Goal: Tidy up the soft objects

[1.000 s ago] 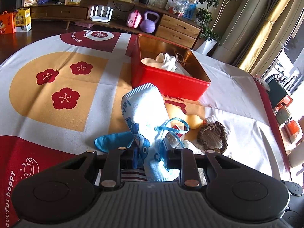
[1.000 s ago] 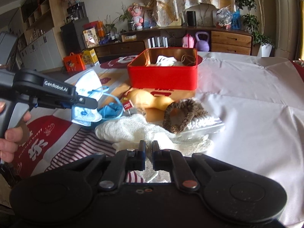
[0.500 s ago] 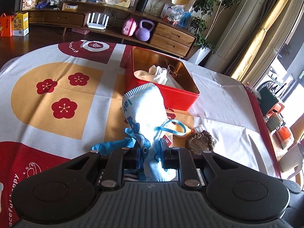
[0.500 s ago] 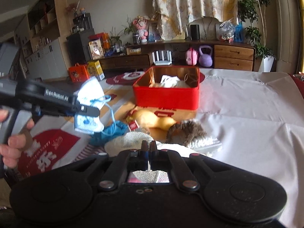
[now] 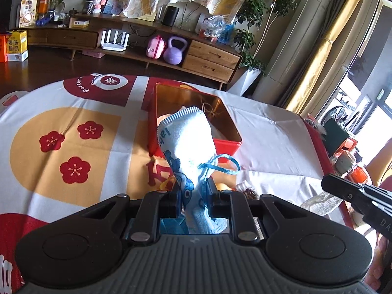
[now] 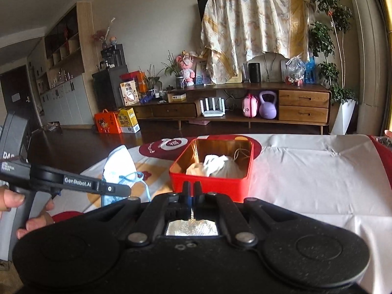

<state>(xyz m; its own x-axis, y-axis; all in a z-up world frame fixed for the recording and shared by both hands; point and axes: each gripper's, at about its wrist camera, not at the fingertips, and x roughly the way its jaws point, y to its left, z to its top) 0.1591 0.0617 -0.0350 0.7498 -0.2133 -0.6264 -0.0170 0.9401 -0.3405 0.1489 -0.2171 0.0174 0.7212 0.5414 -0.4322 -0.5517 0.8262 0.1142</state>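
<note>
My left gripper is shut on a white-and-blue face mask, which stands up between the fingers with its blue ear loop hanging right. Beyond the mask sits the red tin, open, with a white pouch and a beige cloth inside. My right gripper is shut, raised in front of the tin, and a white mesh cloth hangs from it. The left wrist view shows that gripper at the right with the mesh cloth under it. The left gripper and mask appear at left.
A brown scrunchie, a yellow soft item and a blue cloth lie on the patterned tablecloth below my left gripper. Cups and orange items crowd the table's right edge. A hand holds the left gripper.
Both grippers have risen. The right one lifted the white mesh cloth off the table. The mask went up with the left gripper and now overlaps the tin in view.
</note>
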